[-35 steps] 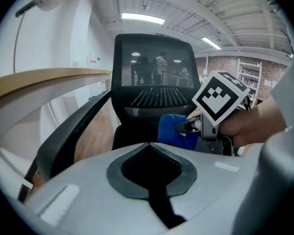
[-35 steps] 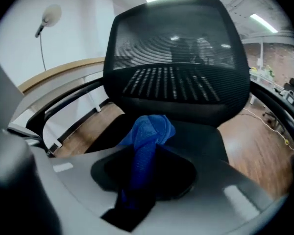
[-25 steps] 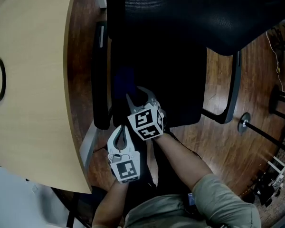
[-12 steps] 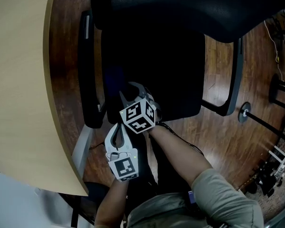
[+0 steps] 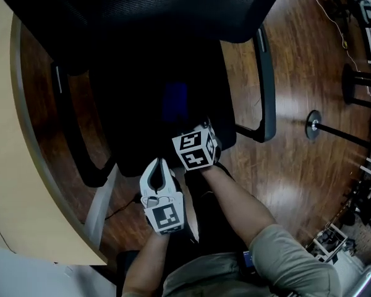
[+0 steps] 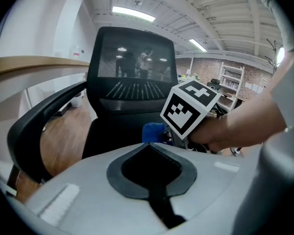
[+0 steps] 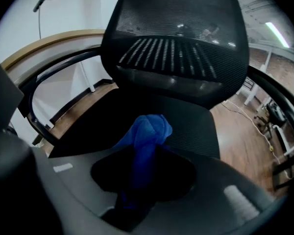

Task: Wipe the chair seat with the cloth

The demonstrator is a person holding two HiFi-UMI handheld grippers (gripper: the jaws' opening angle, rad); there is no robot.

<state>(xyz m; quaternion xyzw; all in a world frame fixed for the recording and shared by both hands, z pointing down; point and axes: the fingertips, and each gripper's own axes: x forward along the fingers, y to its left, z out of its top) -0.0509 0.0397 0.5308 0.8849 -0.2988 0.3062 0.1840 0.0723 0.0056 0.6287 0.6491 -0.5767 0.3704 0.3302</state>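
Cloth (image 7: 147, 129) clenched in my right claw (image 7: 146, 152), over the chair seat (image 7: 191, 114)

My right claw's jaws grip the blue cloth. It bunches out past their tips over the front part of the black seat, facing the mesh backrest (image 7: 176, 43); I cannot tell whether it touches the seat. My left claw (image 6: 149, 146) is closed on nothing, its tips meeting. It is held just beside the right one, short of the seat's front edge. A pale desk (image 5: 3, 184) curves round the nearer armrest (image 5: 74, 135), and wooden floor (image 5: 297, 73) lies on the other side.
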